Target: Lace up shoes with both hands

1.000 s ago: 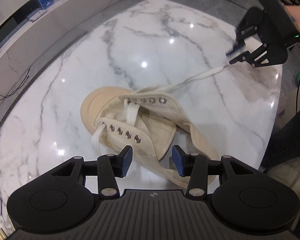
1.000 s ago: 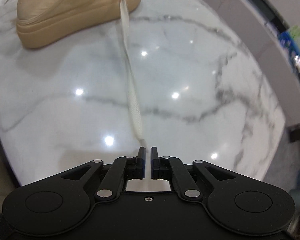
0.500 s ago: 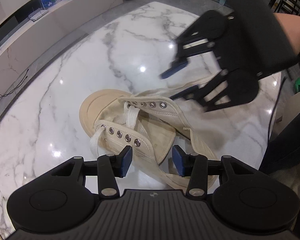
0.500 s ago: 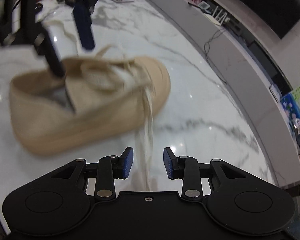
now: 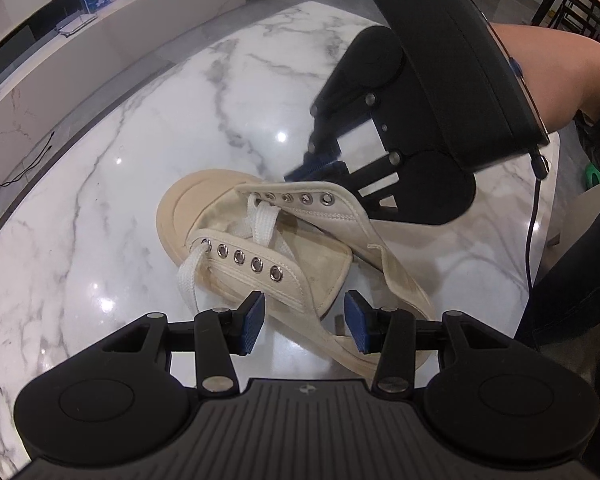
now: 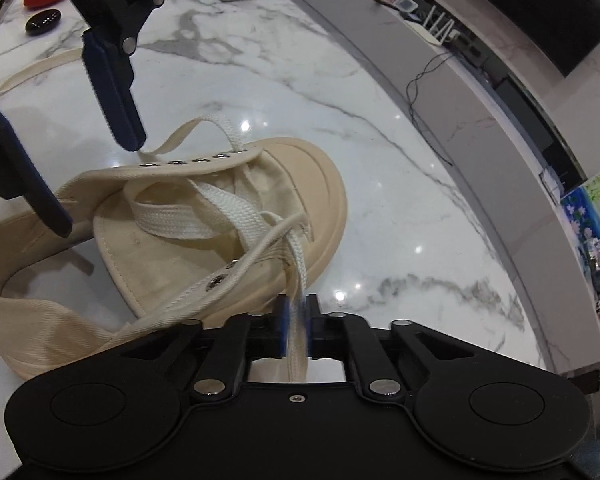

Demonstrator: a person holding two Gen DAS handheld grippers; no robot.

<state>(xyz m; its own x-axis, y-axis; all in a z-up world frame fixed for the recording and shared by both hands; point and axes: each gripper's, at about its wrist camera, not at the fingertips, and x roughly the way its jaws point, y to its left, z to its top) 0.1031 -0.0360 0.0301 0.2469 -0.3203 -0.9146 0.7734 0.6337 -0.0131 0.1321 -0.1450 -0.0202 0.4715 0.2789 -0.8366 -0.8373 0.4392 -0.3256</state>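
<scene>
— Where's the shoe (image 5: 284, 248) just now?

— Flat on the marble table (image 5: 148, 128), toe pointing away from the person, heel back towards them. Only the lowest holes are threaded; the tongue lies open and both rows of eyelets (image 5: 248, 258) above that are bare.

— And the lace?

— The white lace (image 6: 298, 280) comes out of the bottom hole on the right-hand row and runs straight back into the right gripper (image 6: 297, 326). Its jaws have just been closing, with the lace between them, and now they are pinched on it close to the shoe's side, near the toe.

— So which hand has the next go?

— The right, I'd say. It already has the strand, and the lace's length runs from the toe towards that hand, so it would have to be carried across the tongue to an empty hole on the far row.

— What's the left doing?

— The left gripper (image 5: 306, 326) hangs over the heel end, angled steeply down, jaws partly apart with nothing in them. The other loose strand (image 5: 188, 280) trails off the near row just beside its left finger (image 5: 252, 320).

— And the right hand's pose?

— Tilted down, low at the shoe's right side, forearm (image 5: 556, 76) coming in from behind.
</scene>
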